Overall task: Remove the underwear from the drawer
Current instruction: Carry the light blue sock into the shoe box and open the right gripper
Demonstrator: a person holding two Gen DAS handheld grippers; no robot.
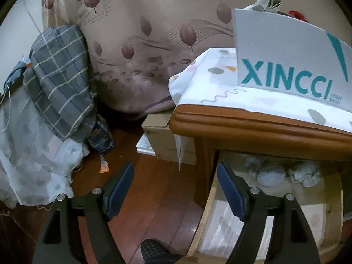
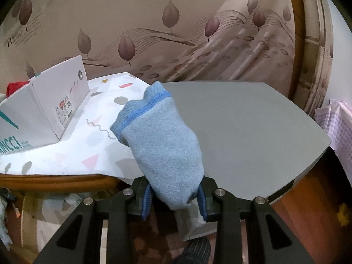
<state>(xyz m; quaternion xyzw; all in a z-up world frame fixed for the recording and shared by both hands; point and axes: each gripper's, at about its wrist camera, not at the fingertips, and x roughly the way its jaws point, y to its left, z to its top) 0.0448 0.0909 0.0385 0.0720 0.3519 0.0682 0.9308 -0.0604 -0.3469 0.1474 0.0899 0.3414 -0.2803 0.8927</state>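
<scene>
Two grippers were in use. The right gripper [image 2: 173,200] was clamped on a rolled light-blue pair of underwear [image 2: 162,149], held up above the grey board [image 2: 242,132] and the patterned cloth [image 2: 88,145] on the nightstand [image 1: 253,129]. The left gripper [image 1: 176,189] stood with its jaws apart and nothing between them, at the edge of the open drawer [image 1: 334,204], where more balled pale bundles [image 1: 270,173] lay at the back. A white XINCCI shoebox [image 1: 290,66] sat on top.

"XINCCI", "38" on shoebox [image 1: 292,63]
</scene>
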